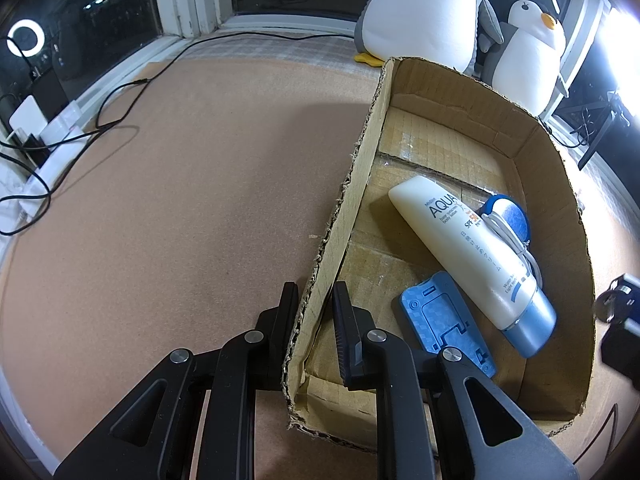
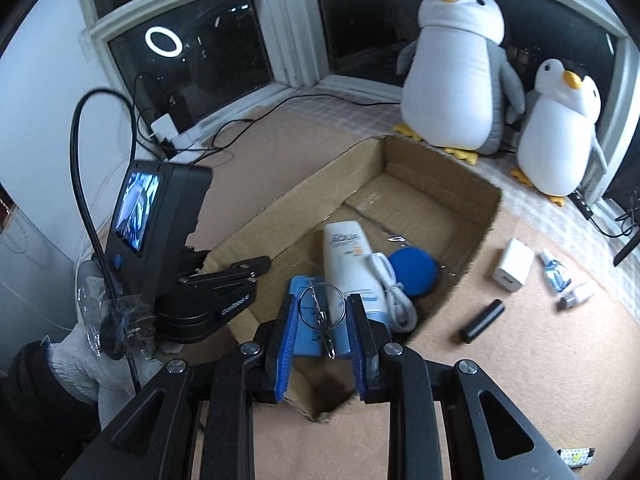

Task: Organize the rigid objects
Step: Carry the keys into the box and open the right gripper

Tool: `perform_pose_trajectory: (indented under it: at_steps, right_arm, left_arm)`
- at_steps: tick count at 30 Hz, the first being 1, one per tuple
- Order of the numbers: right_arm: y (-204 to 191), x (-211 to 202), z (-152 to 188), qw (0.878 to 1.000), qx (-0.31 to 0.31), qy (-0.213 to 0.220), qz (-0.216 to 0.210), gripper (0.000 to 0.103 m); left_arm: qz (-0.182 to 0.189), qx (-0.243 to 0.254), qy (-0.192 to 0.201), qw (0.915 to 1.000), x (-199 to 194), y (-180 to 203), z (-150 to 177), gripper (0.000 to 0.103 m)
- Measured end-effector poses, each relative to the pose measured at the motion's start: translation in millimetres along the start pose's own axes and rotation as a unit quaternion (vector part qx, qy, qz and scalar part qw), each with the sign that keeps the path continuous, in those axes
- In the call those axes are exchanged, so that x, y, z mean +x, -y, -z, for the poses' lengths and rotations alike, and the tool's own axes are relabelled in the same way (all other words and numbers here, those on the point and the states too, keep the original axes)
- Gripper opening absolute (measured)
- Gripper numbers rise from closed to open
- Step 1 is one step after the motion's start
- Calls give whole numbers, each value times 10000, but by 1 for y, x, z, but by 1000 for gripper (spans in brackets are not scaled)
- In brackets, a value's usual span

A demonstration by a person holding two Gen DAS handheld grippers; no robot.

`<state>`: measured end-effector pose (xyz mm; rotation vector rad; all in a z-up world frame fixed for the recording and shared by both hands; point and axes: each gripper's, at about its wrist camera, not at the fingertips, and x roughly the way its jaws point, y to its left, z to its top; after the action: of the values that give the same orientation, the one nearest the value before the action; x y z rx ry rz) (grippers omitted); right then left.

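An open cardboard box (image 1: 360, 160) lies on the brown mat. My left gripper (image 1: 314, 292) is shut on the box's near left wall, one finger on each side of it. Inside the box lie a white sunscreen tube (image 1: 472, 248), a blue round case (image 1: 514, 216) with a white cable, and a blue phone stand (image 1: 440, 316). My right gripper (image 2: 322, 304) hangs over the near corner of the box (image 2: 440, 168), shut on a metal key ring (image 2: 323, 322) with a thin metal piece dangling from it. The left gripper (image 2: 244, 270) shows at the left of the right wrist view.
Right of the box on the mat lie a white charger (image 2: 514, 266), a small tube (image 2: 554, 272), a small bottle (image 2: 578, 294) and a black cylinder (image 2: 482, 320). Two plush penguins (image 2: 456, 72) stand by the window. Black cables (image 1: 80, 132) trail at the left.
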<state>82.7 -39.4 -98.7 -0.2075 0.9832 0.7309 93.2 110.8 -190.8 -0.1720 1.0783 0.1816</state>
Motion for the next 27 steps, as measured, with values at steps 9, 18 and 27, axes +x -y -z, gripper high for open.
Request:
perform_pose_trajectory:
  at_steps: [9, 18, 27]
  right_arm:
    - [-9, 13, 2, 9999, -17, -129, -3, 25]
    - [-7, 6, 2, 9999, 61, -37, 116, 50]
    - [13, -9, 5, 9991, 368, 54, 181, 51]
  left_arm:
    - [-5, -2, 1, 10000, 0, 0, 0, 16]
    - [-8, -7, 6, 10000, 0, 0, 0, 16]
    - [-21, -14, 9, 10000, 0, 1, -1, 16]
